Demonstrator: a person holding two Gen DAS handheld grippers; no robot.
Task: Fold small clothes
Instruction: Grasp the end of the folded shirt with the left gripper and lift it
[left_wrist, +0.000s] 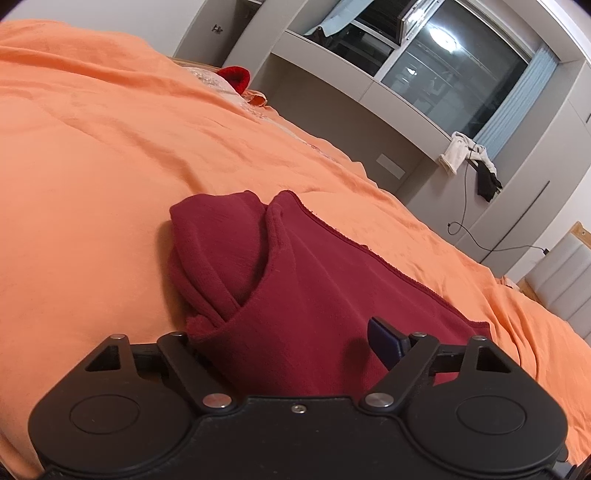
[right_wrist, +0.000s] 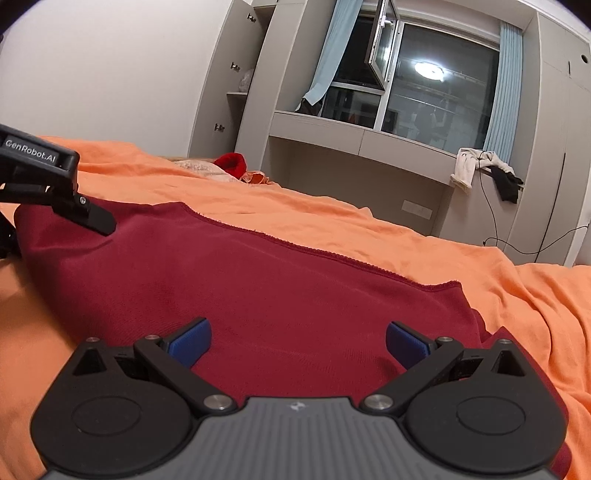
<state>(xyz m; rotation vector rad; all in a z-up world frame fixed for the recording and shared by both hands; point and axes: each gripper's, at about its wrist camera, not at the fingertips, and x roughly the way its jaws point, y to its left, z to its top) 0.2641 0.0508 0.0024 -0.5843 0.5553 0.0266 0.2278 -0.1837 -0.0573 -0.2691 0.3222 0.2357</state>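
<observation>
A dark red garment (left_wrist: 295, 280) lies on the orange bedspread (left_wrist: 92, 166), with one part folded over at its left. My left gripper (left_wrist: 291, 343) is open, low over the garment's near edge; its right blue pad (left_wrist: 386, 339) shows, the left one is hidden under cloth. In the right wrist view the same garment (right_wrist: 258, 280) spreads flat. My right gripper (right_wrist: 297, 343) is open with both blue pads over the cloth's near edge. The left gripper (right_wrist: 92, 218) shows at the far left, resting on the garment.
A bright red item (right_wrist: 231, 162) and a pale pillow lie at the bed's far end. A grey window desk (right_wrist: 362, 147) carries hanging white and black clothes (right_wrist: 480, 166). A cable (right_wrist: 517, 240) trails down to the right. Cabinets line the walls.
</observation>
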